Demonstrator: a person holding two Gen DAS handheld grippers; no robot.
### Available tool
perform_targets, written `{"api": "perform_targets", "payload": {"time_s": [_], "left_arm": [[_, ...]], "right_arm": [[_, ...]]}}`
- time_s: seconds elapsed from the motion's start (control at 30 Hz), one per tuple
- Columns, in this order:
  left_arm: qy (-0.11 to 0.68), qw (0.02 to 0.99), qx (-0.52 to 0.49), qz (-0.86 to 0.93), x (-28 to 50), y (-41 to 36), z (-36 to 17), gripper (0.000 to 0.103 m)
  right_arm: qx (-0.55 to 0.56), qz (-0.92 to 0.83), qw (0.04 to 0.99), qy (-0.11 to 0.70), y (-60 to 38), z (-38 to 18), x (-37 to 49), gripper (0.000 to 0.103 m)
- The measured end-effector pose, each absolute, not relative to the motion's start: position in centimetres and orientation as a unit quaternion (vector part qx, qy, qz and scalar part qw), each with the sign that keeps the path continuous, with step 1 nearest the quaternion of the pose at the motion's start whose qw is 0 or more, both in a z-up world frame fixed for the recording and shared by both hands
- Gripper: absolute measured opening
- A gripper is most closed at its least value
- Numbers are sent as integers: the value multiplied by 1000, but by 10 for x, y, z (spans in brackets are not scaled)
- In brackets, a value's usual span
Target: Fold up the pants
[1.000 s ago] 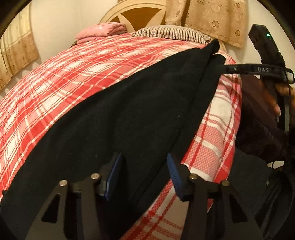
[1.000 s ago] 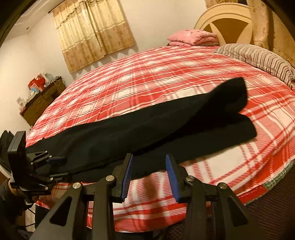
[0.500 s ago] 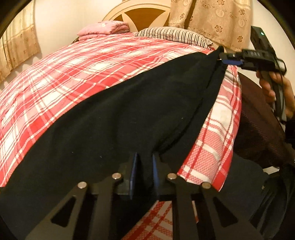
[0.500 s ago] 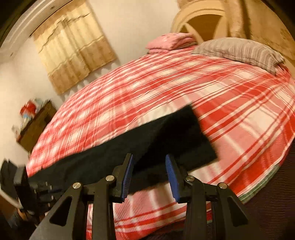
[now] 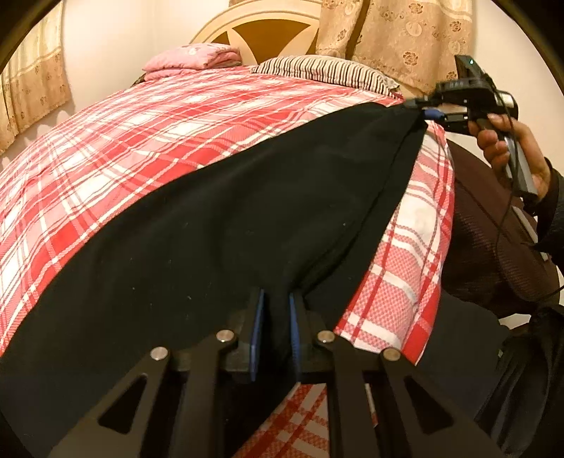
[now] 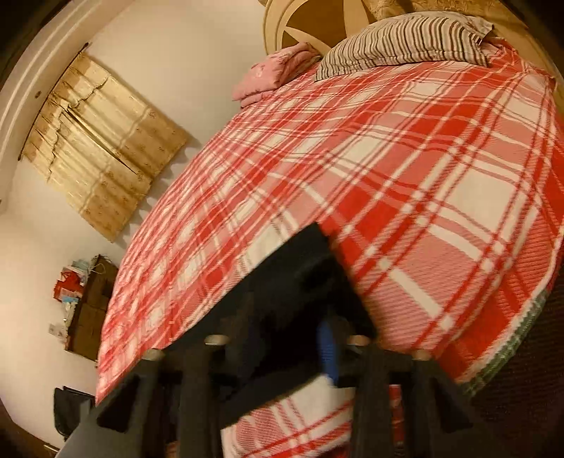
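Black pants (image 5: 218, 218) lie stretched along the near edge of a bed with a red and white plaid cover (image 5: 158, 116). My left gripper (image 5: 275, 324) is shut on one end of the pants at the bed's edge. My right gripper (image 5: 428, 111) shows at the far end of the pants in the left wrist view, at their corner. In the blurred right wrist view my right gripper (image 6: 289, 338) has the dark cloth (image 6: 299, 267) between its fingers, but the gap is unclear.
A striped pillow (image 5: 324, 72) and folded pink bedding (image 5: 192, 61) lie at the headboard (image 5: 261, 31). Curtains (image 6: 98, 148) hang on the walls. A low cabinet (image 6: 91, 306) with clutter stands beyond the bed. A dark chair (image 5: 500, 246) stands by the bed's edge.
My left gripper has closed on the pants' near end. My right gripper has moved in on the far end of the pants and tilted; its view is now blurred.
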State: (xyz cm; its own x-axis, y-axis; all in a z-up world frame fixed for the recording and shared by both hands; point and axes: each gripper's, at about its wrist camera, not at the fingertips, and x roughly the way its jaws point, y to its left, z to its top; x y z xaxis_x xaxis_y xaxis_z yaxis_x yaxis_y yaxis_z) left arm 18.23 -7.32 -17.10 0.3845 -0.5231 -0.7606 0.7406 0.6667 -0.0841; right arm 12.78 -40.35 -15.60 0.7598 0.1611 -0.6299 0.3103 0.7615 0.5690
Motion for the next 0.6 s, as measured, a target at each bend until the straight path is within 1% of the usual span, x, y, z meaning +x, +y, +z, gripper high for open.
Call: {"api": "perform_targets", "payload": {"time_s": [0.07,0.1,0.17,0.27,0.47,0.6], "left_arm": [[401,819,132,-388,184,-73,-170,14],[401,818,133,-389,184,-72,-169,13],[403,817,134,-391,186,-72,-167,10],[407,813,125,-397,187,-69,-164,8],[412,806,95,-415,185,-59,-157,6],[424,797,101,-418,182,-61,-165,6]], "right_arm": [[342,-35,876,337,-405,-153,126,8],[337,-31,882,328,-405,-147,124,7],[320,-29,894,313,-405,-135,123,6],[317,-25,897,306,-408,-129,125,6],[330,-36,885,327,-417,-151,123,6],[347,-38,876,334,-426,-164,119,6]]}}
